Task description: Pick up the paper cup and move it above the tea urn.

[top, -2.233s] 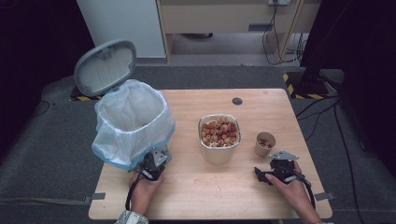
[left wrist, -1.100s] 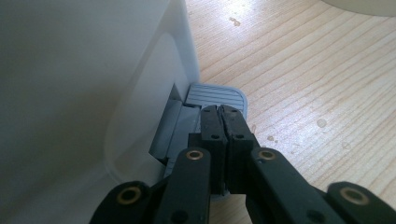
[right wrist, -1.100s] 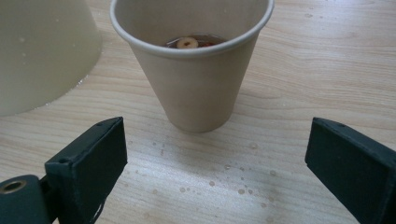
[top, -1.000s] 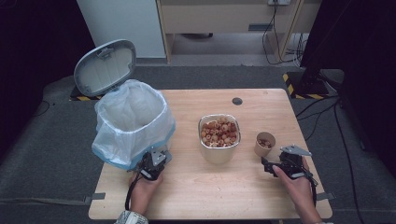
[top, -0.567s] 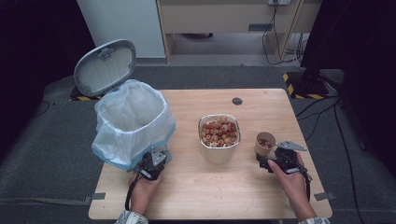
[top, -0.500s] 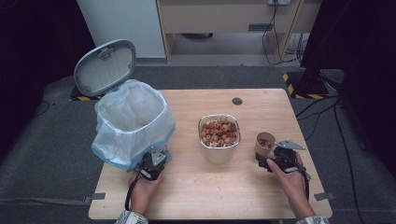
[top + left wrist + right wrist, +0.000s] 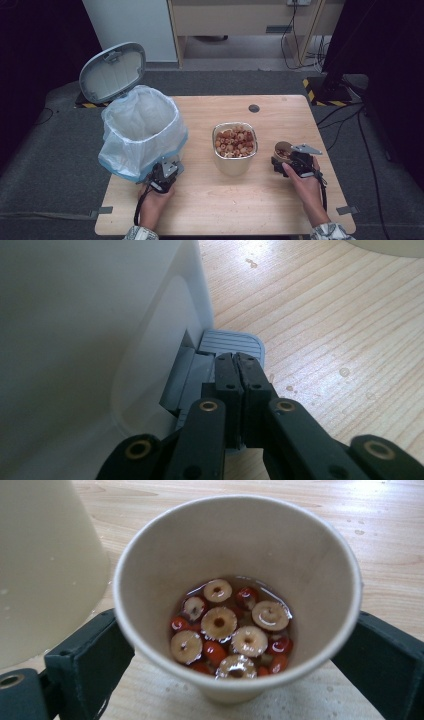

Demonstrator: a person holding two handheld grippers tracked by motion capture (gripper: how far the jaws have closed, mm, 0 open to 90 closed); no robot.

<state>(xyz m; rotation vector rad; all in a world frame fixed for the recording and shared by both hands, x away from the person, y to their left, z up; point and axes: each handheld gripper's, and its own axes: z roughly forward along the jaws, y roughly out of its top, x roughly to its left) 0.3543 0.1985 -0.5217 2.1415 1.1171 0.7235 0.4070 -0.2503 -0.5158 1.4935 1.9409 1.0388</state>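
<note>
The metal container of sliced fruit stands mid-table and serves as reference. Well to its left stands the pedal bin, lid raised, lined with a pale bag. At the bin's near foot, left of the container, the left gripper rests with its jaws fully closed together, holding nothing; their tips bear on the grey pedal. Just right of the container sits the paper cup, upright on the table, holding red and tan slices in liquid. The right gripper has its jaws either side of the cup; they have just been closing, wide apart, and whether the pads press on the wall cannot be told.
</note>
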